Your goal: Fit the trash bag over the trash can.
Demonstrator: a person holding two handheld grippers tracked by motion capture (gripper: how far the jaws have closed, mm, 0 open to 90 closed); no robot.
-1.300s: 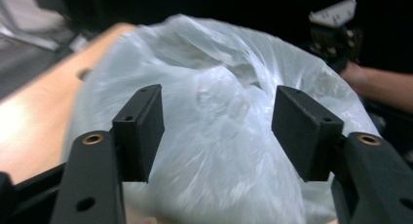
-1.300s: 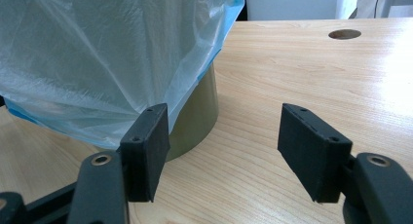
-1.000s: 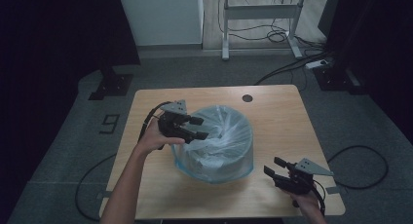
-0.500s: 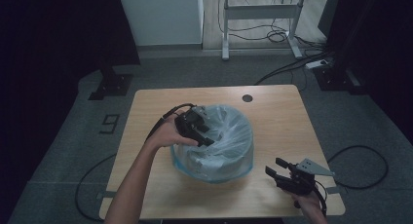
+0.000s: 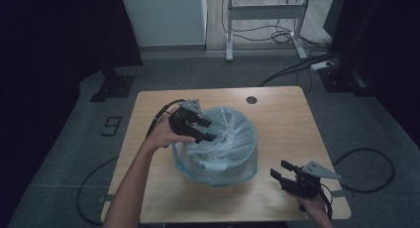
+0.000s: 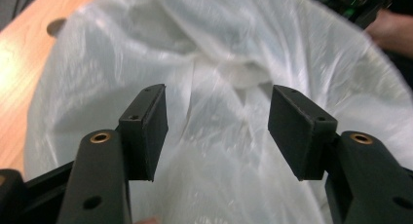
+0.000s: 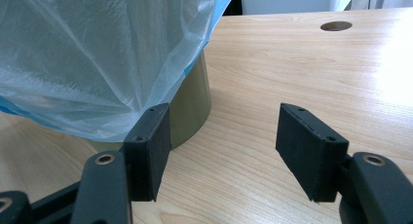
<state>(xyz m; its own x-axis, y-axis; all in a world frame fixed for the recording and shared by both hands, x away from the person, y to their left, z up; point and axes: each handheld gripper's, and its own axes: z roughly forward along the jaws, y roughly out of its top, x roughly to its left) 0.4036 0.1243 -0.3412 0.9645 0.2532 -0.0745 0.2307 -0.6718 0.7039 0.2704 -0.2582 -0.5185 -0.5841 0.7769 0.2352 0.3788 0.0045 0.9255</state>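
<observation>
Holding your left hand-held gripper [image 5: 207, 130] over the near-left rim of the bin [image 7: 192, 107], you keep its jaws wide, with nothing between them. The plastic bag [image 5: 223, 143] drapes over the bin mid-counter [image 5: 282, 124]. Your right hand-held gripper [image 5: 280, 170] hovers apart at the near right corner, jaws wide and empty.

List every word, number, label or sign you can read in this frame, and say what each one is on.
"9": pale digit on the grey floor mat left of the table, high view.
No print is readable on the plastic bag, on the bin under it, or on either tool.
</observation>
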